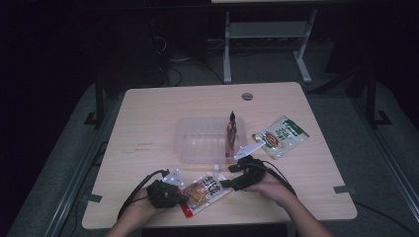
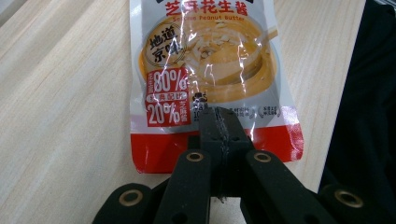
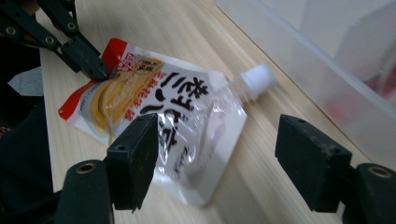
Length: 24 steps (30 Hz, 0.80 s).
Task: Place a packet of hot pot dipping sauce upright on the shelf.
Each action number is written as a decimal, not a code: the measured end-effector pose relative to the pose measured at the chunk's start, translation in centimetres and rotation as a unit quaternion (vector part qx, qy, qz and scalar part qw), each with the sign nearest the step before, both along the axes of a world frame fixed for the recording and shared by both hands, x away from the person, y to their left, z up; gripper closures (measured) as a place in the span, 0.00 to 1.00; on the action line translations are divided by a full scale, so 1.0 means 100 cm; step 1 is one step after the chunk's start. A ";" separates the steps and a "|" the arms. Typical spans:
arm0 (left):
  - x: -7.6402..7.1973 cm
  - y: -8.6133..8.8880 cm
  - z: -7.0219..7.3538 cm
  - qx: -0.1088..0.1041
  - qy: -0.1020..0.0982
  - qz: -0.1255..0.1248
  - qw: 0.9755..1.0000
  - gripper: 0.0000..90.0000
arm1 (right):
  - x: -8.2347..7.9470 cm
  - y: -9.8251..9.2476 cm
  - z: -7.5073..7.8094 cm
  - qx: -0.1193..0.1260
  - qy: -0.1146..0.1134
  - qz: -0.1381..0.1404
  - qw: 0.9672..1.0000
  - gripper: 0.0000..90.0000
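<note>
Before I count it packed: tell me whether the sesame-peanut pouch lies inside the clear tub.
No, the pouch lies flat on the table, in front of the clear tub.

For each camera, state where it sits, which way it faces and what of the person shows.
High view: above the person's side, looking forward and down on the table; both forearms, both tongs.
Left gripper view: rides the left tongs, looking along shut jaws pinching the sauce pouch.
Right gripper view: rides the right tongs, jaws open toward the pouch, clear bin beyond.
Shared: the pouch shows in all three.
</note>
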<state>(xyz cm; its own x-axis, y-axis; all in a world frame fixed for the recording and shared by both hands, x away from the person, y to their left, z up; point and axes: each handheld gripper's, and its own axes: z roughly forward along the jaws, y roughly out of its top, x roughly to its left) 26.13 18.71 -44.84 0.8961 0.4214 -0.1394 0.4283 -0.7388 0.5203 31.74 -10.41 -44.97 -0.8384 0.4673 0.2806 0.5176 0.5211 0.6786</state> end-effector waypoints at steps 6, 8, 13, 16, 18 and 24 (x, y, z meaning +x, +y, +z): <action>0.000 0.000 0.000 -0.001 0.002 0.002 1.000 1.00 | 0.007 0.014 -0.008 -0.005 0.020 0.005 1.000 0.33; 0.000 0.001 0.000 0.003 0.000 -0.003 1.000 1.00 | 0.006 0.013 -0.010 -0.013 0.021 0.009 1.000 0.33; 0.000 0.001 0.000 0.002 0.002 -0.002 1.000 1.00 | 0.006 0.011 -0.012 -0.004 0.035 0.009 0.999 0.34; 0.000 0.001 0.000 0.002 0.001 -0.002 1.000 1.00 | 0.005 0.012 -0.014 -0.004 0.042 0.015 0.999 0.34; 0.000 0.001 0.000 0.001 0.003 -0.002 1.000 1.00 | 0.004 0.013 -0.015 -0.006 0.047 0.020 0.999 0.34; 0.000 0.001 0.000 -0.003 0.002 0.003 1.000 1.00 | 0.003 0.013 -0.016 0.005 0.067 0.027 0.997 0.33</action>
